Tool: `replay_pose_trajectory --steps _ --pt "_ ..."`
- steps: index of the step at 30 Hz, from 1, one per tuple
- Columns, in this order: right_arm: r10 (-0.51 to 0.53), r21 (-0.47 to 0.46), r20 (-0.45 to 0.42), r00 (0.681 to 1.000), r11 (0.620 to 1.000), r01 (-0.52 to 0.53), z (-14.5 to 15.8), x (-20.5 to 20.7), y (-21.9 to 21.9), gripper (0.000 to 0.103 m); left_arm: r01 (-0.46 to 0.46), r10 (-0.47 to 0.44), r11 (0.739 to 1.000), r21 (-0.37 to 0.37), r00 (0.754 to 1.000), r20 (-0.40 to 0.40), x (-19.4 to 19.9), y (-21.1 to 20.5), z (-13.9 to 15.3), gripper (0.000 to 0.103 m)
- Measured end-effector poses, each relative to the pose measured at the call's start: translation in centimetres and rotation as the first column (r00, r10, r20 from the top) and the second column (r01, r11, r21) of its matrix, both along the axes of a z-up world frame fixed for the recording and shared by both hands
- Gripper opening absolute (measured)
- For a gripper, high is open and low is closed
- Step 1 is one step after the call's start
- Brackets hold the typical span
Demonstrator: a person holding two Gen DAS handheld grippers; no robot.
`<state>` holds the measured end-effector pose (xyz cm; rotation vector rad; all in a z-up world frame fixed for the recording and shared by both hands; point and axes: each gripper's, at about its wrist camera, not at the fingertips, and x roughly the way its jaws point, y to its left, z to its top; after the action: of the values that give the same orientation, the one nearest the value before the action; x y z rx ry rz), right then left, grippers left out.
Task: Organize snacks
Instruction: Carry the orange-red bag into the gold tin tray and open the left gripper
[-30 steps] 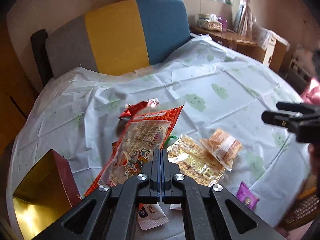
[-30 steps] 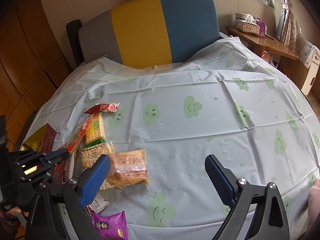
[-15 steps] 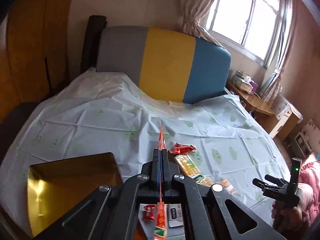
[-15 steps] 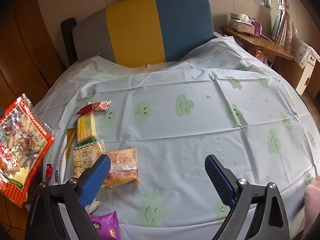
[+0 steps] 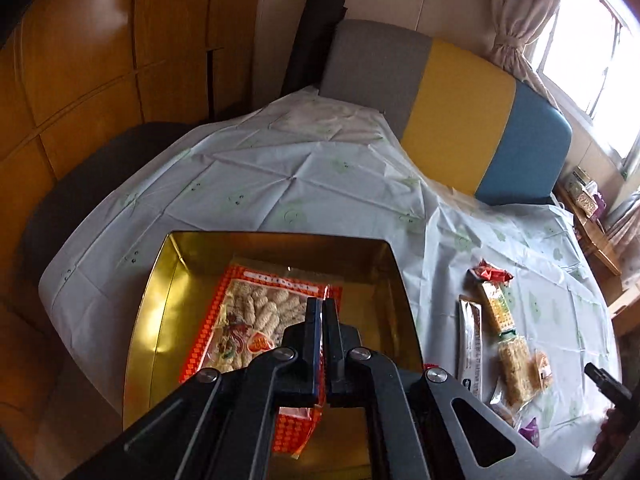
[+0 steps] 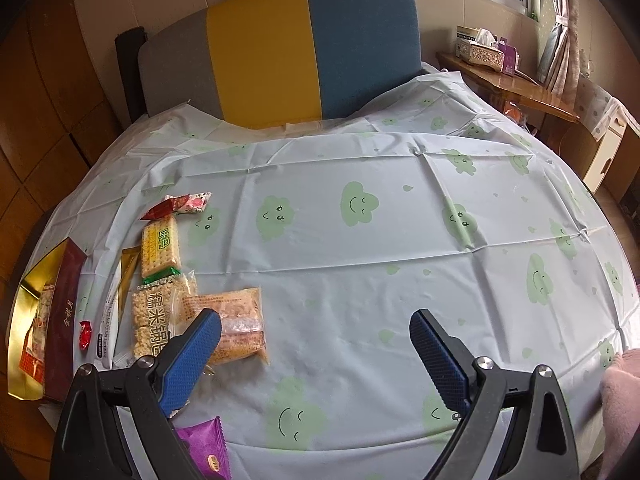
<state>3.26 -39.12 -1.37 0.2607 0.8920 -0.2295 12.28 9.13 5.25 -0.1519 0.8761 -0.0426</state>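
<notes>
My left gripper [image 5: 322, 308] is shut on the edge of a large red snack bag [image 5: 248, 320], which hangs down into an open gold-lined box [image 5: 160, 320]. The box also shows at the left edge of the right wrist view [image 6: 24, 300], with the bag inside it. My right gripper [image 6: 316, 334] is open and empty above the tablecloth. Loose snacks lie left of it: a cracker pack [image 6: 160, 246], a rice-cake pack [image 6: 150, 320], a clear orange pack [image 6: 236, 324], a red wrapper [image 6: 176, 206] and a purple pack [image 6: 208, 452].
The table [image 6: 400, 260] has a pale cloth with green clouds. A grey, yellow and blue chair back [image 6: 280, 48] stands at its far side. A wooden side table with a tissue box [image 6: 482, 48] is at the right. A long silver sachet [image 5: 470, 344] lies beside the box.
My left gripper swung left with the red bag, from above the snack pile to over the gold box, and lowered the bag into it. My right gripper stayed open and hardly moved.
</notes>
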Motion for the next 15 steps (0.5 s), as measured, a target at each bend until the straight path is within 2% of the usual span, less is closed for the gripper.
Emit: replay_pose_trajectory --steps 4,6,8,10,15 --pt "-0.013 -0.005 -0.013 1.0 1.0 0.013 -0.3 0.0 -0.2 0.097 0.042 -0.041 0.998 0.04 0.999 -0.031 -1.2 -2.3 -1.7 0.003" --pt "-0.017 -0.008 -0.022 1.0 1.0 0.016 -0.4 0.0 -0.2 0.097 0.069 -0.066 0.995 0.071 0.997 -0.035 -1.8 -3.5 -2.3 0.012" --pt "-0.015 -0.012 -0.03 0.999 1.0 0.015 -0.5 0.1 -0.2 0.097 0.099 -0.097 0.992 0.077 0.995 -0.039 -2.6 -4.7 -2.9 0.028" --pt "-0.012 -0.017 -0.036 0.999 1.0 0.012 -0.7 0.1 -0.1 0.097 0.12 -0.117 0.99 0.078 0.992 -0.042 -3.3 -5.9 -3.5 0.037" --pt "0.004 -0.02 -0.051 0.999 1.0 -0.005 -1.0 0.3 0.2 0.097 0.199 -0.193 0.975 0.095 0.979 -0.066 -5.2 -9.1 -5.1 0.038"
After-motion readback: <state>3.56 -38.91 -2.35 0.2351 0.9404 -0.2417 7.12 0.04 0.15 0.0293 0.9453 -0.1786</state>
